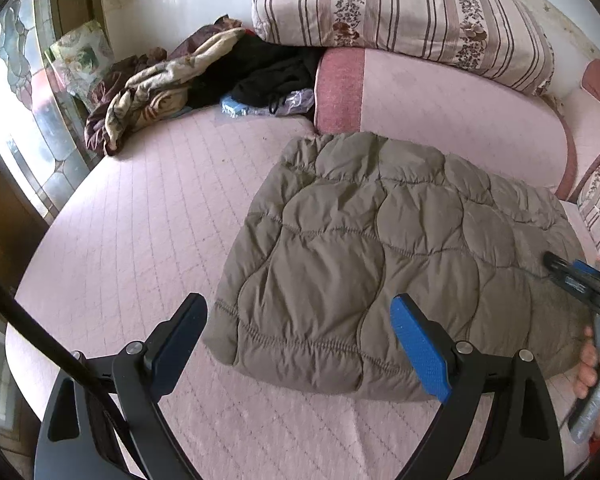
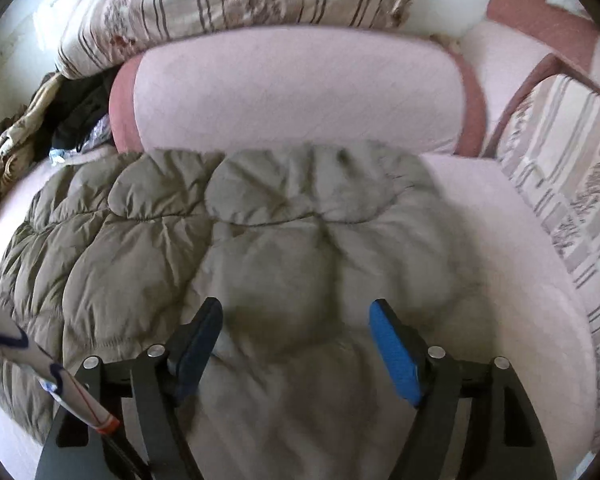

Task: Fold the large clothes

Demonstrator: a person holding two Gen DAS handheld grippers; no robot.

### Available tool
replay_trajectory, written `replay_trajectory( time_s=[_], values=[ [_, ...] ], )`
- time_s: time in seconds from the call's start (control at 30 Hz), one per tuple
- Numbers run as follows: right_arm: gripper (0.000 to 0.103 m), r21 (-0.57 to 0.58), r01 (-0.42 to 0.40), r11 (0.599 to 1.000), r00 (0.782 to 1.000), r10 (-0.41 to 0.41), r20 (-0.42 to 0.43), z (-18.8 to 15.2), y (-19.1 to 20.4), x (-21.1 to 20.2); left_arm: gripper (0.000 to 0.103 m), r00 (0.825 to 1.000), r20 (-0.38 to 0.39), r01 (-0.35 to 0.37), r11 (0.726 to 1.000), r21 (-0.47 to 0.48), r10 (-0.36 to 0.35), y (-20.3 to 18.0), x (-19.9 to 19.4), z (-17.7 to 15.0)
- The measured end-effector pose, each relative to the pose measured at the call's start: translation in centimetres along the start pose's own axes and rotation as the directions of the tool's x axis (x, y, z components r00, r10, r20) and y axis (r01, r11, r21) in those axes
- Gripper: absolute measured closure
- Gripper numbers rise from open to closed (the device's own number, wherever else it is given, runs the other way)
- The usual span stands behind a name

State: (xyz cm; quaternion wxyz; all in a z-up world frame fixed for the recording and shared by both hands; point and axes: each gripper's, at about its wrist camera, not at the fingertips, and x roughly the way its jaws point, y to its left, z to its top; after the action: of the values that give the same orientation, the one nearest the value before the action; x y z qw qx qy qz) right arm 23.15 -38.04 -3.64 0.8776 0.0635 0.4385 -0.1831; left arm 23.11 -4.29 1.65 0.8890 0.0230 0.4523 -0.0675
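Left wrist: my left gripper point(image 1: 296, 344) and right gripper point(image 2: 296, 344) gape empty over the jacket point(image 1: 388, 256); puffy folds could spring open.

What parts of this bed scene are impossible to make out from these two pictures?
- Quilted jacket: its folded-under layers are hidden beneath its own top, both views.
- Dark clothes pile: single items run together, left view.
- Right gripper: cut off by the left view's edge.
- Jacket's near end: smeared by blur, right view.

The folded jacket point(image 1: 380, 248) lies on the bed point(image 1: 140, 240), before the bolster point(image 1: 440, 108).
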Motion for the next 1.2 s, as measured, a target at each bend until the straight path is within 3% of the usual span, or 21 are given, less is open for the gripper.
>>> replay_trajectory(
  time_s=[0.1, 0.23, 0.33, 0.47, 0.57, 0.67, 0.8, 0.93, 1.07, 1.2],
  values=[
    [0.035, 0.020, 0.027, 0.999, 1.000, -0.027, 0.008, -1.6, -3.3, -1.9, 0.010, 1.000, -0.019, -0.004, 1.000, -0.021, 0.004, 0.7, 0.0, -0.6],
    [0.048, 0.089, 0.069, 0.994, 0.996, -0.064, -0.057, -4.1, -8.3, -1.5, 0.010, 0.999, -0.039, -0.027, 0.999, -0.044, 0.025, 1.6, 0.1, -1.2],
    [0.045, 0.132, 0.121, 0.984, 0.990, -0.109, -0.092, -5.2, -11.2, -1.0, 0.010, 0.998, -0.051, -0.043, 0.998, -0.054, 0.040, 2.5, 0.1, -1.3],
    [0.044, 0.257, 0.074, 0.963, 0.994, -0.050, -0.098, -5.3, -14.3, -2.7, 0.010, 0.995, -0.053, -0.088, 0.995, -0.049, 0.086, 4.0, 0.2, -1.2],
    [0.044, 0.226, 0.083, 0.971, 0.995, -0.069, -0.068, -5.4, -14.4, -4.3, 0.010, 0.991, -0.079, -0.116, 0.991, -0.059, 0.112, 4.8, 1.9, -1.2],
    [0.044, 0.213, 0.082, 0.974, 0.995, -0.067, -0.076, -5.8, -14.4, -4.2, 0.010, 0.982, -0.153, -0.127, 0.985, -0.114, 0.109, 6.3, 5.5, -1.5],
    [0.044, 0.241, 0.068, 0.968, 0.993, -0.042, -0.110, -7.3, -14.6, -2.6, 0.010, 0.974, -0.222, -0.085, 0.975, -0.204, 0.038, 8.0, 9.6, -1.7],
    [0.038, 0.261, 0.062, 0.963, 0.988, -0.022, -0.152, -7.5, -14.8, -0.6, 0.010, 0.968, -0.250, -0.040, 0.964, -0.265, -0.028, 9.1, 11.0, -1.2],
    [0.034, 0.270, 0.065, 0.961, 0.985, -0.019, -0.170, -7.6, -15.1, -0.1, 0.010, 0.963, -0.259, -0.004, 0.963, -0.269, -0.069, 9.9, 10.3, -0.5],
    [0.031, 0.283, 0.041, 0.958, 0.992, -0.004, -0.130, -6.9, -16.3, -2.1, 0.010, 0.974, -0.201, 0.046, 0.955, -0.292, -0.108, 11.6, 7.6, 0.5]
  ],
)
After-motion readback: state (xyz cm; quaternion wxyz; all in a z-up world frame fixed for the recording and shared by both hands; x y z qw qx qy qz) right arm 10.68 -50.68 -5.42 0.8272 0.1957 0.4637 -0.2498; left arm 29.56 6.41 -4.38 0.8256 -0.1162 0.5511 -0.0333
